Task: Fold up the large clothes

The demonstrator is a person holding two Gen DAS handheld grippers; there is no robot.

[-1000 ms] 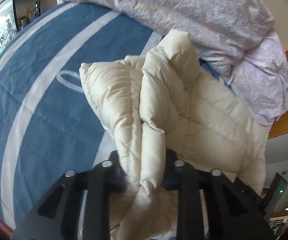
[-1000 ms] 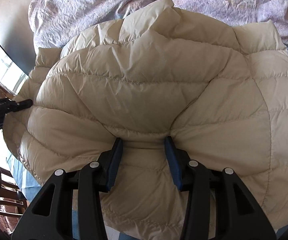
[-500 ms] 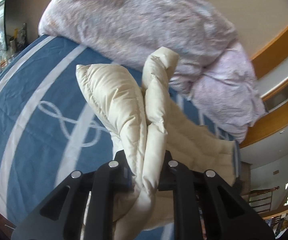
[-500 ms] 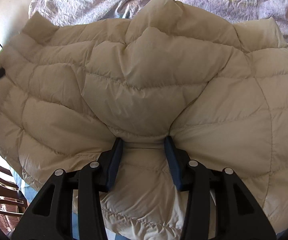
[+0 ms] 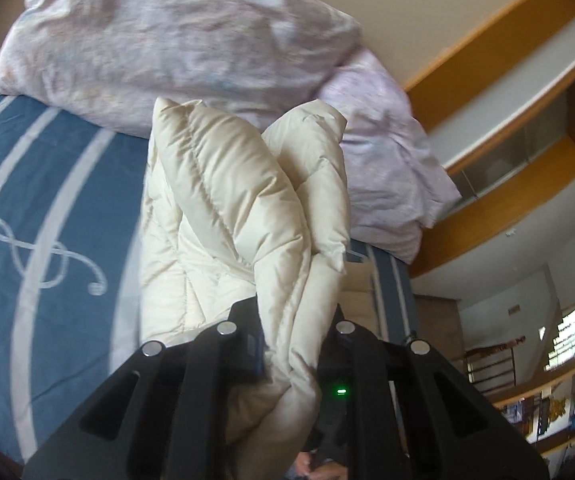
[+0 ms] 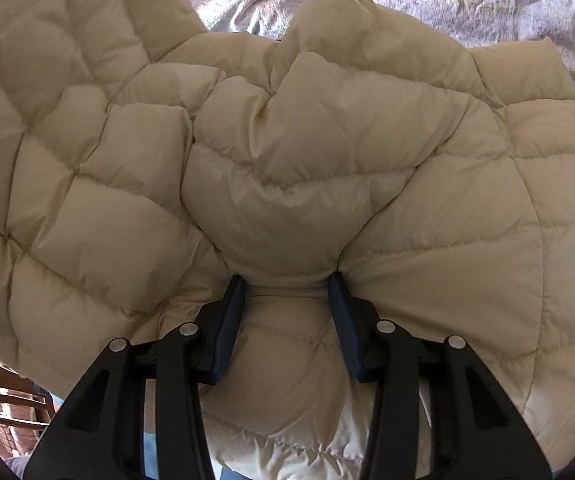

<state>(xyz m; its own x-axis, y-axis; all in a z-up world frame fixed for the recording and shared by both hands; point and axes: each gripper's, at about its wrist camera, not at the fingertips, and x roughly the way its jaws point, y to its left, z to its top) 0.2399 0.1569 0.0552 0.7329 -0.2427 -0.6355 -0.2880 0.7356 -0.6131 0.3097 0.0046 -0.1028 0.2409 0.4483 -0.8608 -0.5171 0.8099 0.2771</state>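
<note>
Cream puffer jacket [image 6: 307, 184] swung further across than before, left claw [image 5: 293, 344] and right claw [image 6: 287, 292] both clamped on it.

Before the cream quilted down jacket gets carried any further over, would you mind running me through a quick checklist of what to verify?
1. Left gripper shut on a bunched edge of the cream quilted down jacket: ok.
2. Right gripper pinching a fold of the same jacket: ok.
3. Left-held part lifted off the blue bedspread with white stripes: ok.
4. Jacket panel lying smooth in the right wrist view: not ok, creased and puckered around the grip.
5. Clearance from the crumpled lilac floral duvet: cannot tell, the jacket overlaps it in both views.
6. Landing spot under the jacket: cannot tell, hidden.
</note>
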